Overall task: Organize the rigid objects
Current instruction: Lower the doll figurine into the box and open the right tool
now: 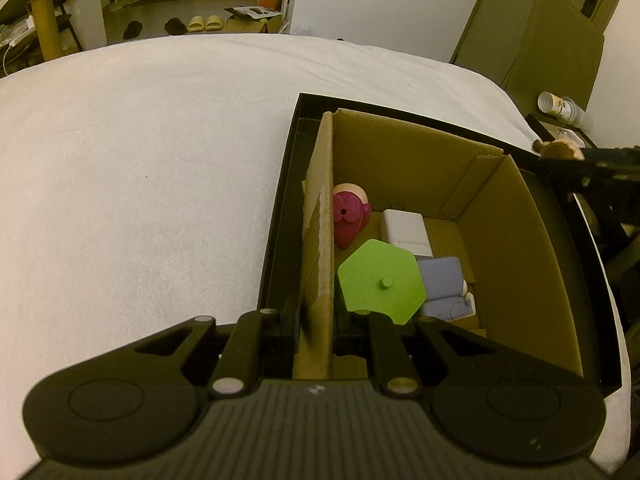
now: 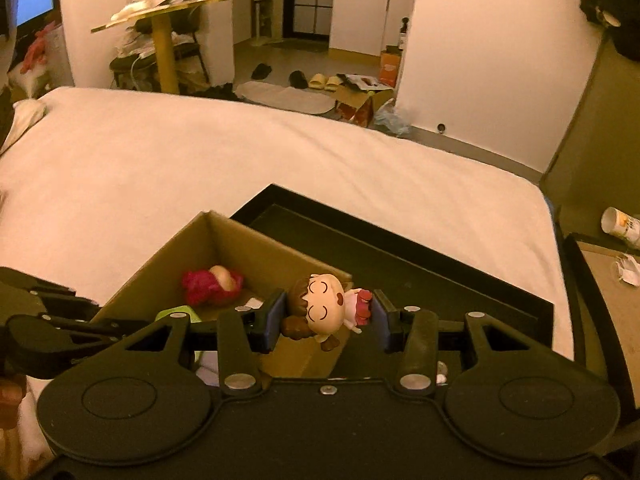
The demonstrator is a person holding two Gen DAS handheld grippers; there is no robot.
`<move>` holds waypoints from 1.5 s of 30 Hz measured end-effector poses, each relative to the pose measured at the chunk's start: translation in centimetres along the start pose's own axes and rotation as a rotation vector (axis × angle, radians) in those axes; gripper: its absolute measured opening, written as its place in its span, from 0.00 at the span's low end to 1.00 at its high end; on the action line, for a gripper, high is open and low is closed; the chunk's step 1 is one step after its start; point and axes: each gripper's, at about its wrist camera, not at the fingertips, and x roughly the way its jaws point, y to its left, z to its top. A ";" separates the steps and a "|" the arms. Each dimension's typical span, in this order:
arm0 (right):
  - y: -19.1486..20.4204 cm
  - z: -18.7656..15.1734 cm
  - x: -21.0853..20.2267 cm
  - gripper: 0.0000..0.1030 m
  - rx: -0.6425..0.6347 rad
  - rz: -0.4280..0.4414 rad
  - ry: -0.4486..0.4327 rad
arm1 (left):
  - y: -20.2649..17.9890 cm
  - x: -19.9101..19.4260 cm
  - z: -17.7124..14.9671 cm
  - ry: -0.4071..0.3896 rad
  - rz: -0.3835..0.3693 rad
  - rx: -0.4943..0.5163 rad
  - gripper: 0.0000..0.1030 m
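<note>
Doll (image 2: 326, 310): light, stiff, likely slippery plastic, clamped head-to-feet in right gripper (image 2: 326, 316); left gripper (image 1: 316, 328) pinches the box wall (image 1: 320, 240).

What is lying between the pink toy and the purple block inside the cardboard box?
In the left wrist view, a white block and the green hexagon lid.

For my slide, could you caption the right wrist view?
Right gripper holds a cartoon doll over the cardboard box.
</note>
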 end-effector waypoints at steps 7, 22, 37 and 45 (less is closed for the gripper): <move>1.2 0.0 0.8 0.43 -0.016 0.029 0.031 | -0.1 0.0 0.0 0.002 0.003 0.005 0.12; 3.8 -0.9 3.2 0.43 -0.088 0.030 0.092 | 0.0 0.1 -0.1 0.000 0.000 0.002 0.12; 4.7 -1.4 5.1 0.42 -0.135 -0.046 0.121 | 0.2 0.0 -0.1 -0.002 -0.008 -0.003 0.13; 4.2 -1.4 3.9 0.44 -0.098 -0.037 0.094 | 0.5 0.2 -0.1 -0.002 -0.009 -0.002 0.13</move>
